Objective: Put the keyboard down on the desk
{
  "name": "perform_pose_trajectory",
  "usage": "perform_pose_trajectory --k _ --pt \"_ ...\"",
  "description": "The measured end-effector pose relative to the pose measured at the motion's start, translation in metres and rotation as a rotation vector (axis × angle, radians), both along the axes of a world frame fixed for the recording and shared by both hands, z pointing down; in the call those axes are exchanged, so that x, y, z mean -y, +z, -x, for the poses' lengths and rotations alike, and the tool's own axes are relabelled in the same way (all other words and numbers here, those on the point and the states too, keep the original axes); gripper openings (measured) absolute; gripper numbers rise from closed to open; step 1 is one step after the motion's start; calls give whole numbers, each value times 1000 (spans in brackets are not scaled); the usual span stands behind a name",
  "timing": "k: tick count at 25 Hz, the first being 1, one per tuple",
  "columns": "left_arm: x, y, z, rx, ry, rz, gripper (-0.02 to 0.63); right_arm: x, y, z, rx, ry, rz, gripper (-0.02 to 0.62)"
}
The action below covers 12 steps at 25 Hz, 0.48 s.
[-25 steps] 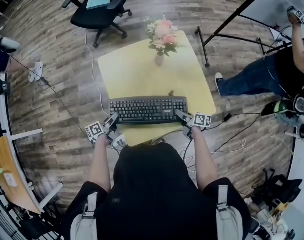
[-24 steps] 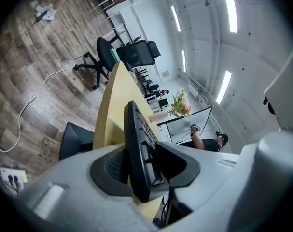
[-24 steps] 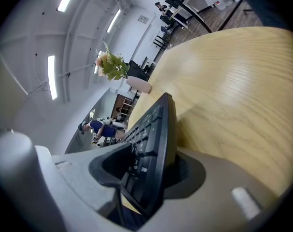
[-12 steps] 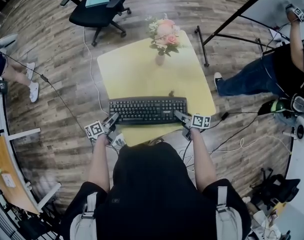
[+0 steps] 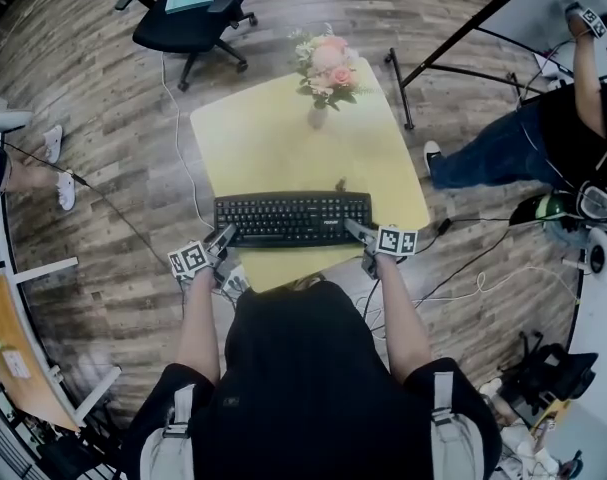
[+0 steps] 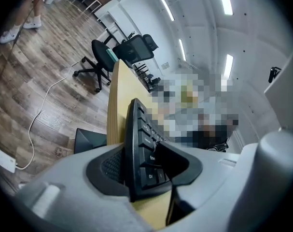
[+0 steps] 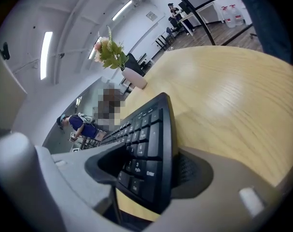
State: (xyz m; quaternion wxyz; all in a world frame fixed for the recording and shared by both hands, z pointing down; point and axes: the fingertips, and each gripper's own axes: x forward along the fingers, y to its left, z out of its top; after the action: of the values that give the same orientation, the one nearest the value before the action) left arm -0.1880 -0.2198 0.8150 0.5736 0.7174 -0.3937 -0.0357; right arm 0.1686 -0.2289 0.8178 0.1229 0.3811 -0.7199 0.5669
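Note:
A black keyboard [image 5: 293, 219] lies flat on the yellow desk [image 5: 283, 138], near its front edge. My left gripper [image 5: 223, 236] is at the keyboard's left end and my right gripper [image 5: 353, 230] at its right end. In the left gripper view the keyboard's end [image 6: 141, 144] sits between the jaws of the left gripper [image 6: 146, 159], with a gap over the keys. The right gripper view shows the same: the keyboard [image 7: 146, 144] is between the jaws of the right gripper [image 7: 151, 170], and the key-side jaw stands off it. Both pairs of jaws have just been opening.
A vase of pink flowers [image 5: 323, 68] stands at the desk's far edge. Beyond it is a black office chair [image 5: 188, 18]. A black stand [image 5: 453, 58] and a person [image 5: 523, 148] are at the right. Cables run over the wooden floor [image 5: 183, 168].
The keyboard stays where it lay on the desk, with both grippers at its ends. A person's feet at the left edge have moved.

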Motion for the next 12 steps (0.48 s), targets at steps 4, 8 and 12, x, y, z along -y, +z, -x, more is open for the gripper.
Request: perform_pose_trajectory --k 4,8,12 --pt "-1 6 4 51 9 6 190 1 2 -1 -102 -45 -4 304" --pt "2 6 4 97 19 -2 199 2 4 -1 -124 -47 1 308" --pt "4 7 8 179 29 -27 213 3 6 -1 -176 -61 0 319"
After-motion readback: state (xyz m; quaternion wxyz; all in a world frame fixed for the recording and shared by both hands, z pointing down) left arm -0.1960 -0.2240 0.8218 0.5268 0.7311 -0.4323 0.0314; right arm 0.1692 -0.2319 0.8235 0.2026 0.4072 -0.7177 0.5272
